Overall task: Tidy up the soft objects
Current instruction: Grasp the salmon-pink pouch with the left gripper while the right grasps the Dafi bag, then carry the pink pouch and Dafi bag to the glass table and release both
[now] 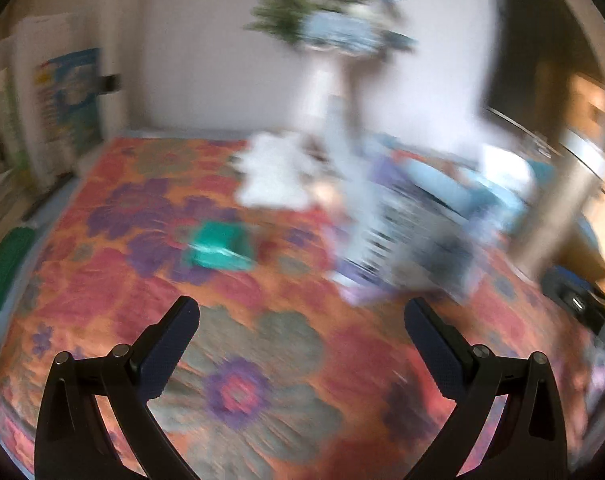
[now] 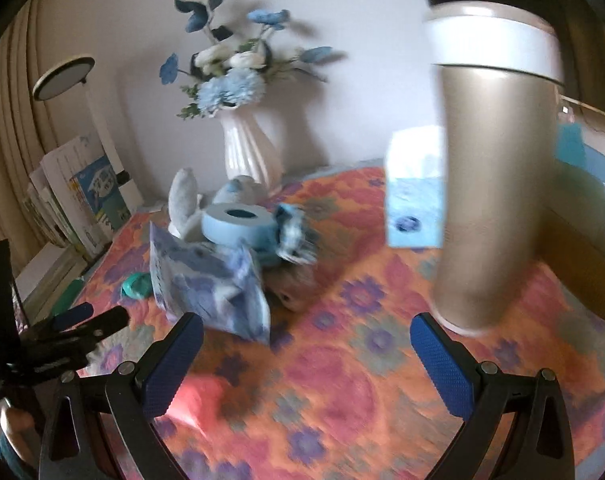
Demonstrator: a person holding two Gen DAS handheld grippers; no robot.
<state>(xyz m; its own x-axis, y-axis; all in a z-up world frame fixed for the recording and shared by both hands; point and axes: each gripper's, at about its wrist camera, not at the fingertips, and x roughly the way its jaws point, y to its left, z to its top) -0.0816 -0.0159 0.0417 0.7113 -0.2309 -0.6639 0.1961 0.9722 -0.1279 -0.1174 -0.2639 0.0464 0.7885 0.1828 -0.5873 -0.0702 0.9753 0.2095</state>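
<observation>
A pile of soft things lies mid-table on the floral cloth [image 2: 342, 380]. It holds a grey-white plush [image 2: 186, 200], a brown furry toy [image 2: 296, 286], a blue-purple soft packet [image 2: 214, 284] and a blue tape roll [image 2: 238, 220] on top. A teal soft object [image 2: 136, 284] lies left of the pile. The blurred left wrist view shows the teal object [image 1: 218, 248], a white plush [image 1: 274, 172] and the packet [image 1: 386, 236]. My left gripper [image 1: 302, 312] is open and holds nothing, short of the teal object. My right gripper [image 2: 306, 322] is open and holds nothing, just before the packet.
A gold tumbler [image 2: 494, 180] stands close at the right, near my right finger. Behind it is a tissue box [image 2: 414, 192]. A white vase [image 2: 250, 152] of blue flowers stands by the back wall. Books [image 2: 82, 196] and a lamp [image 2: 62, 76] line the left edge.
</observation>
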